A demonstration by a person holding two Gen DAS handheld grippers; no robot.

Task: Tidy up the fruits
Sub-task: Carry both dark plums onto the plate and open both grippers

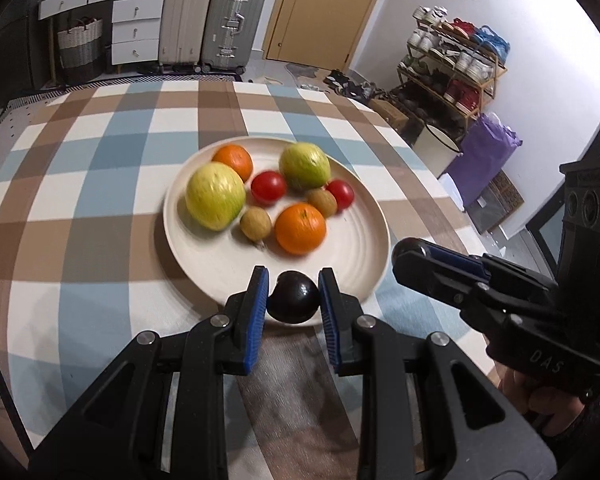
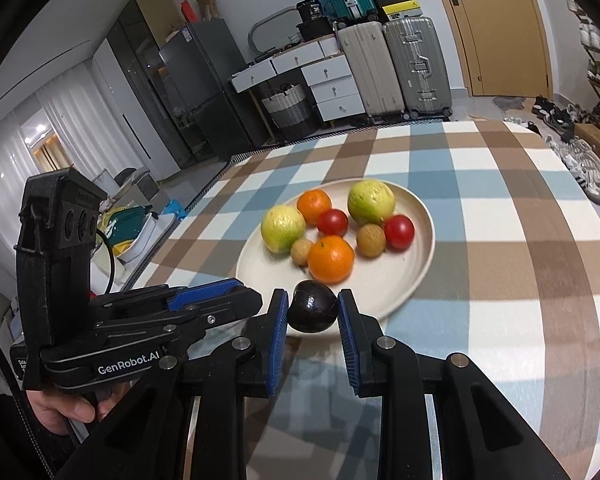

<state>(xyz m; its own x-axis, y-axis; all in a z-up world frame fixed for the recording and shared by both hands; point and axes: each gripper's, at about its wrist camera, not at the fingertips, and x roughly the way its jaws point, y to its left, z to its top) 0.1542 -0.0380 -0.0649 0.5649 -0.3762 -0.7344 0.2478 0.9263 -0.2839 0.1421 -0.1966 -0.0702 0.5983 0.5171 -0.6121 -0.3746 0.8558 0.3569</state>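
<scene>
Working down from the big stuff: the checked counter has one pale plate on it, and the far half of the plate is already crowded.

The left hand-held gripper is closed on a dark plum. The right hand-held gripper is pinching a second dark plum. Both sit over the near rim of the plate, side by side and pretty close to each other. I can't tell if either plum is touching the plate yet.

On the plate:
- Two green-yellow fruits
- Two oranges
- Two tomatoes
- Two small brown fruits

The pattern looks like pairs, so my guess is the plums are the last pair going in.

How I'd do it:
- Aim for the bare near part of the plate, in front of the nearer orange.
- Go low before letting go, because a round plum dropped from height will roll into the pile or off the rim.
- Do one side at a time so the two hand-held grippers don't bump.
- Open slowly, then back straight out.
- Keep the squeeze light, since plums bruise easily.
</scene>
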